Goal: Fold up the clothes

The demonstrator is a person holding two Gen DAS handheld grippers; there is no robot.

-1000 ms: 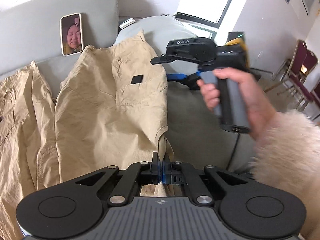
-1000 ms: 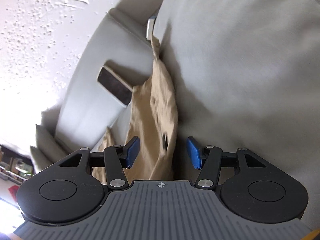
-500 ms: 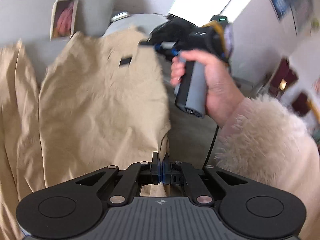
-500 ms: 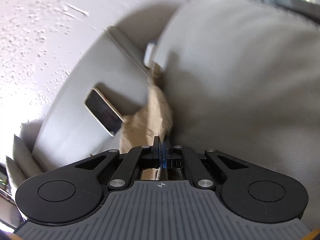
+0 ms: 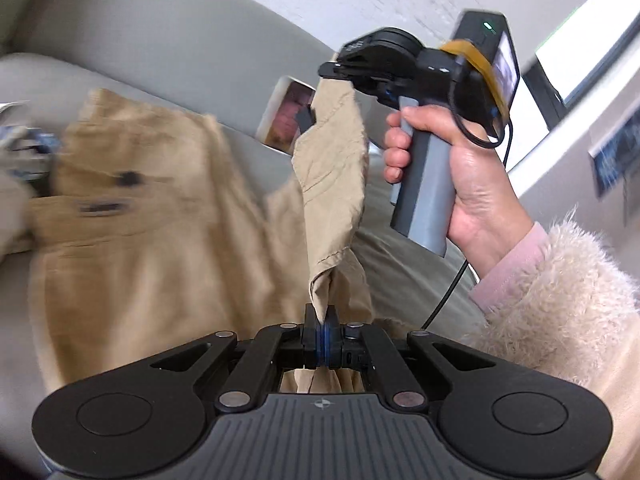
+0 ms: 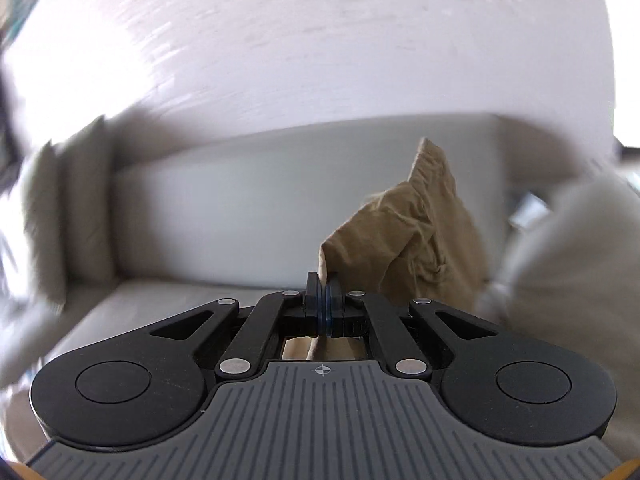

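Observation:
A tan garment [image 5: 160,232] lies spread over a grey sofa [image 5: 168,40]. My left gripper [image 5: 322,316] is shut on a near corner of the tan cloth. The right gripper [image 5: 340,70], held in a hand [image 5: 468,168] with a fluffy cream sleeve, pinches another corner and holds it lifted, so a strip of cloth [image 5: 336,176] hangs taut between the two. In the right wrist view the right gripper [image 6: 324,300] is shut on that tan cloth [image 6: 416,236], which bunches up to the right of its fingers.
A phone [image 5: 286,114] leans on the sofa backrest behind the lifted cloth. Blurred items [image 5: 24,148] lie at the far left. A grey cushion [image 6: 572,256] bulges at the right. White wall above; a window [image 5: 592,52] at the right.
The right gripper shut on the garment's far corner and lifted it off the sofa. Both cameras swung, and the garment's right edge now hangs between the grippers.

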